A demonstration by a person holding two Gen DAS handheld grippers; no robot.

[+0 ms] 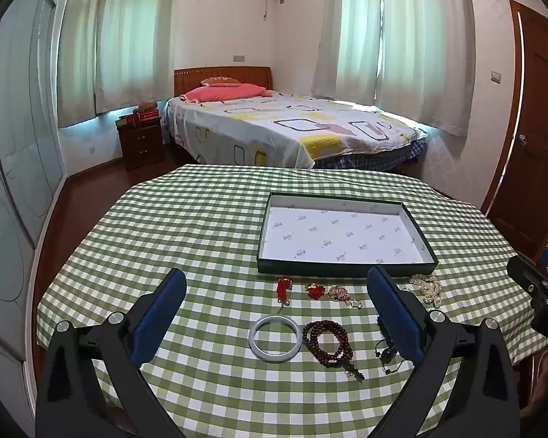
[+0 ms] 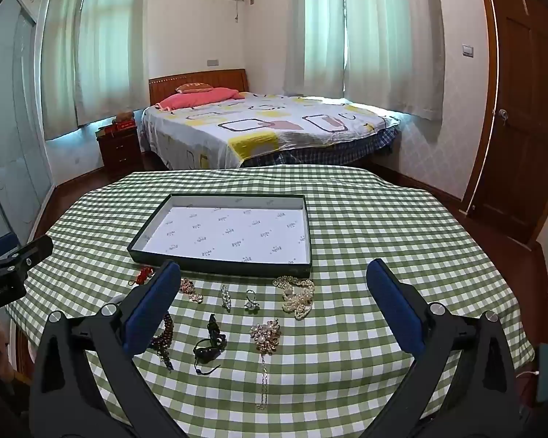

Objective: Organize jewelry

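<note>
A shallow dark tray [image 1: 347, 268] [image 2: 219, 268] lined with white printed paper lies on the green checked tablecloth, with nothing in it. Jewelry is spread in front of it: a white bangle [image 1: 274, 339], brown wooden beads [image 1: 325, 339] [image 2: 164, 335], a red charm [image 1: 284, 289], a red pendant [image 1: 314, 291], a pearl necklace [image 1: 428, 286] [image 2: 297, 294], a pearl brooch on a chain [image 2: 266, 335], a ring [image 2: 251, 301], a crystal clip [image 2: 225, 296] and a black cord bracelet [image 2: 210, 345]. My left gripper [image 1: 276, 315] hangs open above the bangle and beads. My right gripper [image 2: 274, 310] hangs open above the brooch.
The table [image 1: 208, 219] is round and its cloth drops off at the edges. A bed [image 1: 292, 127], a nightstand [image 1: 140, 142] and a wooden door [image 2: 522, 109] stand beyond it. The right gripper's body shows at the left wrist view's right edge.
</note>
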